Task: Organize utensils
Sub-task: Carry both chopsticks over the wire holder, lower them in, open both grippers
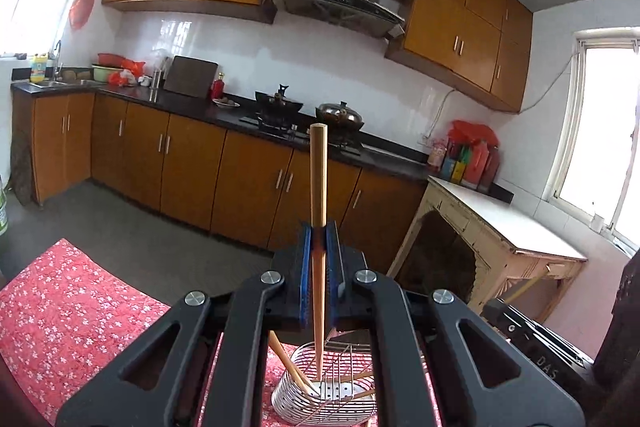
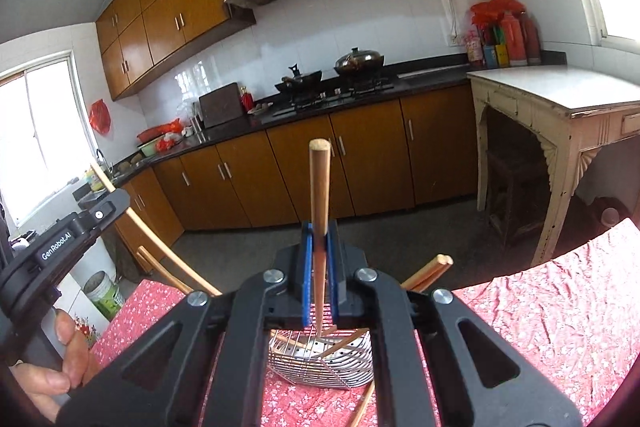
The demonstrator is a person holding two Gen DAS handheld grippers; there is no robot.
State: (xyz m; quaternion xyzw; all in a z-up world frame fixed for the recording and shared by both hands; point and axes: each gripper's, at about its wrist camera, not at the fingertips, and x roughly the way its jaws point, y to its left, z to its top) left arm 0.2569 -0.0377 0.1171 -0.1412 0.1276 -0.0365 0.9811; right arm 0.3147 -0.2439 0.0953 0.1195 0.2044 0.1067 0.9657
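left view / left tool [image 1: 319, 233]: blue pads pinched together on a wooden chopstick [image 1: 319, 171], held upright, thick end up
left view / where: its thin tip dips into the wire utensil basket [image 1: 324, 395] right below, on the red floral cloth [image 1: 60, 307] of the surface; other chopsticks [image 1: 288, 363] lean in the basket already
right view / right tool [image 2: 319, 239]: pads clamped on a second chopstick [image 2: 320, 187], also upright, tip at the rim of the basket [image 2: 320, 359]
right view / strays: pair of sticks [image 2: 430, 269] angled out behind the tool, one more [image 2: 362, 407] lying on the cloth by the basket's near side
right view / other arm: left tool body and the person's hand [image 2: 60, 359] at the left edge
handling: light, stiff, smooth tapered wood; likely to pivot or slide in the pads if bumped
grip point: judged best mid-shaft or just above, as now; thin end too slippery
risk: wire basket looks light, a side push from a tip could tip it
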